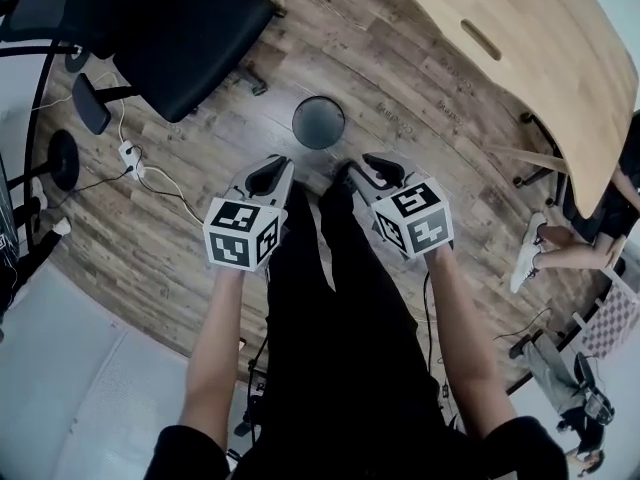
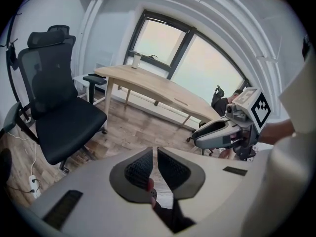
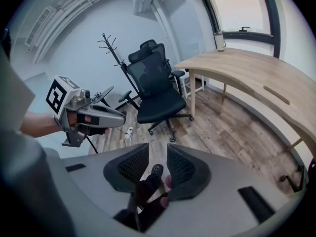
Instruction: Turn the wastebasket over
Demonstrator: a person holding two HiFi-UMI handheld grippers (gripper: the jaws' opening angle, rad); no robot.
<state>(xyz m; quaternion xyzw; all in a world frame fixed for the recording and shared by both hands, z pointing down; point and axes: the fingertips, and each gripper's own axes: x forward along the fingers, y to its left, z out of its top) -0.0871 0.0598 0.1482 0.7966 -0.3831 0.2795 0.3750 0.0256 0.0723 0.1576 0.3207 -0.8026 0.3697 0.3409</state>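
The wastebasket is a dark round bin standing on the wood floor, seen from above, just ahead of both grippers. My left gripper hangs to its near left, jaws together with nothing between them. My right gripper hangs to its near right, jaws a little apart and empty. Neither gripper touches the bin. The bin does not show in either gripper view. Each gripper view shows the other gripper, the right gripper and the left gripper, held in a hand. My black-trousered legs stand between the two arms.
A black office chair stands at the far left of the bin. A curved wooden desk runs along the right. A power strip with white cable lies on the floor at left. Another person's legs are at the right edge. A coat rack stands behind the chair.
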